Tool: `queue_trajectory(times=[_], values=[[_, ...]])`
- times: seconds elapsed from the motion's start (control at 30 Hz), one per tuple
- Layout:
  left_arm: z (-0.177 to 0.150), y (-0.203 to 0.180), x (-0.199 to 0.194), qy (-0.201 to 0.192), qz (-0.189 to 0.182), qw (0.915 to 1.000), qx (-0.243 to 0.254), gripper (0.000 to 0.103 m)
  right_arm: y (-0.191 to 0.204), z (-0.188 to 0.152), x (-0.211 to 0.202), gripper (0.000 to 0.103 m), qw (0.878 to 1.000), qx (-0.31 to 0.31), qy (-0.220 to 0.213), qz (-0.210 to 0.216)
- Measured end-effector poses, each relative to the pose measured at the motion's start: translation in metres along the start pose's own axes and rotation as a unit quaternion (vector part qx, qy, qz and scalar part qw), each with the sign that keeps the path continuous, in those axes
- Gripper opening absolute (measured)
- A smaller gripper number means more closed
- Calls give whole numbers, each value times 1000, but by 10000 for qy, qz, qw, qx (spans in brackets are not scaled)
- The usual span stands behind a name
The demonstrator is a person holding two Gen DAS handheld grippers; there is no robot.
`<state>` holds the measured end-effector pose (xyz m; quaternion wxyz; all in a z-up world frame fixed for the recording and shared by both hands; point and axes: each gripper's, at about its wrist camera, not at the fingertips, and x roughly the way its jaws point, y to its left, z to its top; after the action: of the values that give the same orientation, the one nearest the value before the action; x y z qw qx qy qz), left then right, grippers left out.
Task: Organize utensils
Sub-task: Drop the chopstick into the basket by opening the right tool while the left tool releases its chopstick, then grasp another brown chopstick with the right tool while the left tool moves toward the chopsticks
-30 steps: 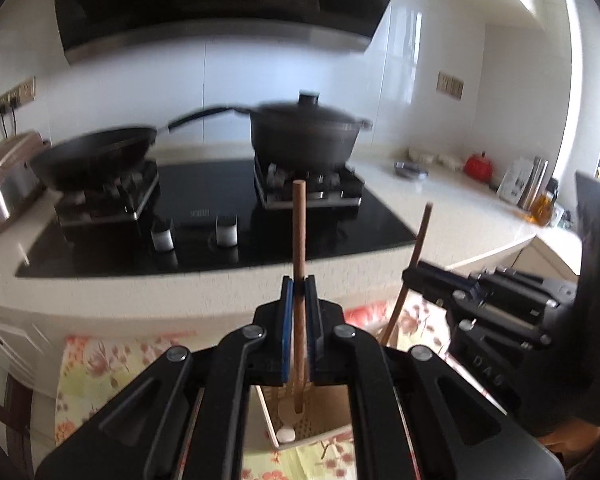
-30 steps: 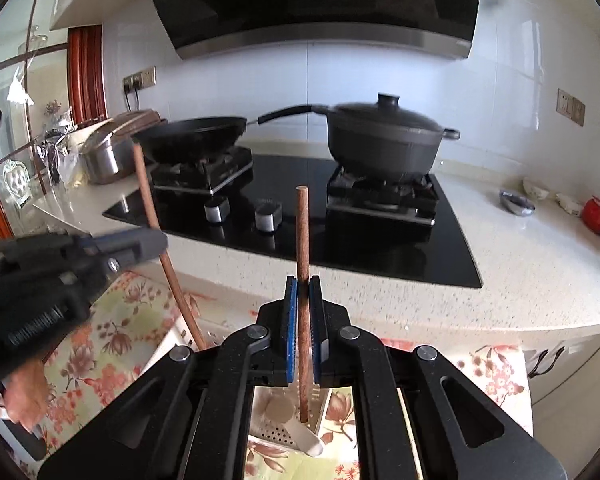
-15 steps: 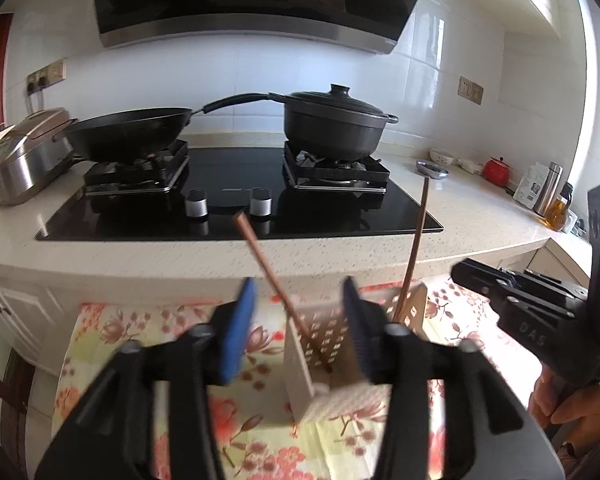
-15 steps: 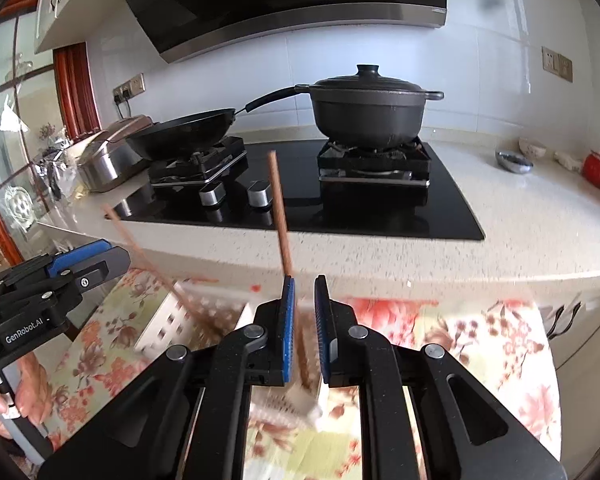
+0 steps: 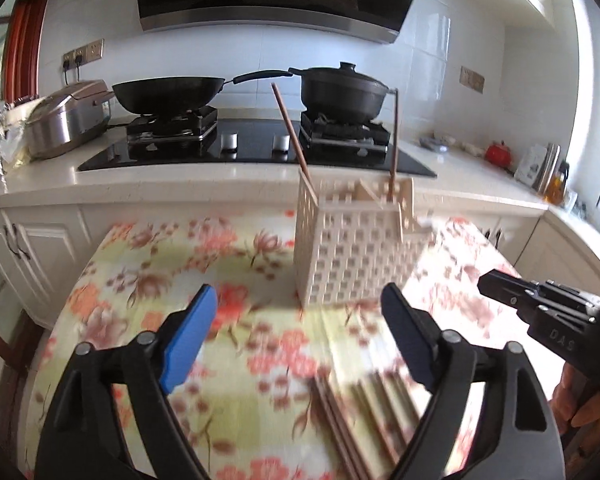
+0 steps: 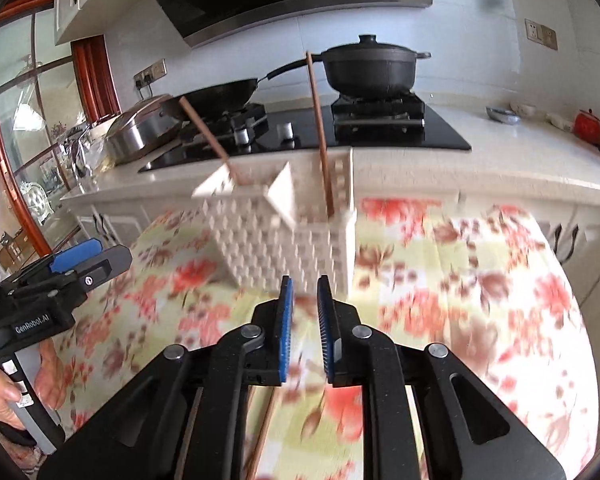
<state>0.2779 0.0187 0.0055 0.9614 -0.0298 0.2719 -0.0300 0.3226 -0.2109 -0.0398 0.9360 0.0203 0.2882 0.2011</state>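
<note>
Two chopsticks [image 5: 290,130] in basket [image 5: 352,256] on floral tablecloth [image 5: 180,248].

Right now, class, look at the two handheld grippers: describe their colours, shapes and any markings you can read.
Both are black, angular two-finger tools with silver rivets at the joints and blue pads on the fingers. The left gripper carries white "GenRobot.AI" lettering on its side, seen in the right wrist view. The right gripper has ridged blue pads, and white letters on its body are only partly readable. No cables or sleeves show.

Bright daylight, motion blur, fisheye warp.
</note>
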Motion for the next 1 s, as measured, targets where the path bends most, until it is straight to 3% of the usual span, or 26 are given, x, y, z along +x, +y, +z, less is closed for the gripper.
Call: queue_trajectory(times=[0.07, 0.33, 0.5, 0.8, 1.0], values=[[-20, -5, -11, -17, 73, 9999, 111, 93, 1, -18, -8, 37, 10000, 53, 15, 51], [-88, -15, -29, 338, 128, 9986, 380, 96, 11, -80, -23, 37, 9995, 30, 314, 29], [-119, -6, -35, 439, 129, 9989, 58, 96, 17, -102, -16, 37, 9987, -45, 507, 52], [-121, -6, -47, 203, 384, 9990, 130, 96, 34, -105, 7, 37, 9961, -242, 848, -44], [-120, -6, -51, 170, 469, 9986, 200, 96, 41, -97, 27, 29, 9932, -383, 1079, -213]])
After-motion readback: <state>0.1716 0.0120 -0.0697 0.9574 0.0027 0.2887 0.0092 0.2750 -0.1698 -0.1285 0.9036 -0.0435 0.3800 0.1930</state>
